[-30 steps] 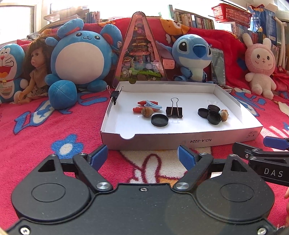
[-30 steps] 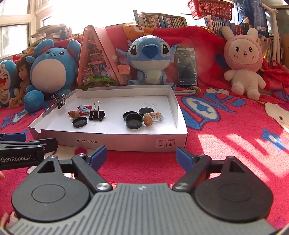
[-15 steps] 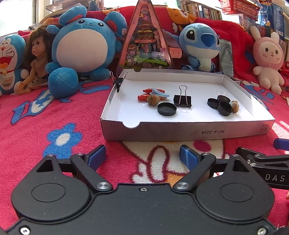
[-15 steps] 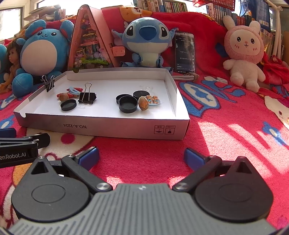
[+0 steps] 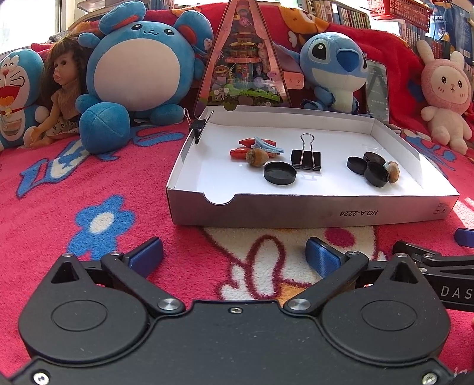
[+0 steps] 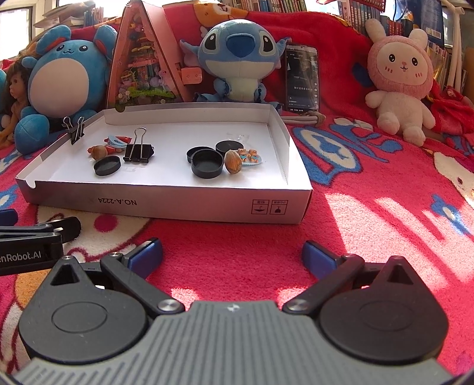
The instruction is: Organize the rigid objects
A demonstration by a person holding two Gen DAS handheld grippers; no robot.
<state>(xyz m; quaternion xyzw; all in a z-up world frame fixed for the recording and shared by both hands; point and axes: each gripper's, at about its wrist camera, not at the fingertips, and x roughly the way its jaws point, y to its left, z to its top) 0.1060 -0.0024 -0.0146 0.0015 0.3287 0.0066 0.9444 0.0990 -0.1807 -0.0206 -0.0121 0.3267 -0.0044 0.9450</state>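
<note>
Both views tilt lower — the left gripper [image 5: 234, 254] jaws are opening, nothing between them.

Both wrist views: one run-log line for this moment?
left gripper: opening, empty | right gripper: open, empty | white box: clips, caps, nuts inside, untouched

My working surface was a red fleece blanket [image 6: 370, 207] printed with blue flowers and cartoon figures, with sunlight striped across its right side. Behind it I had a row of plush toys [image 6: 237, 56] and a doll [image 5: 63, 88], backed by shelves of books [image 6: 266, 4]. A bright window [image 6: 14, 20] stood at far left and a red basket [image 5: 410, 10] hung upper right.
</note>
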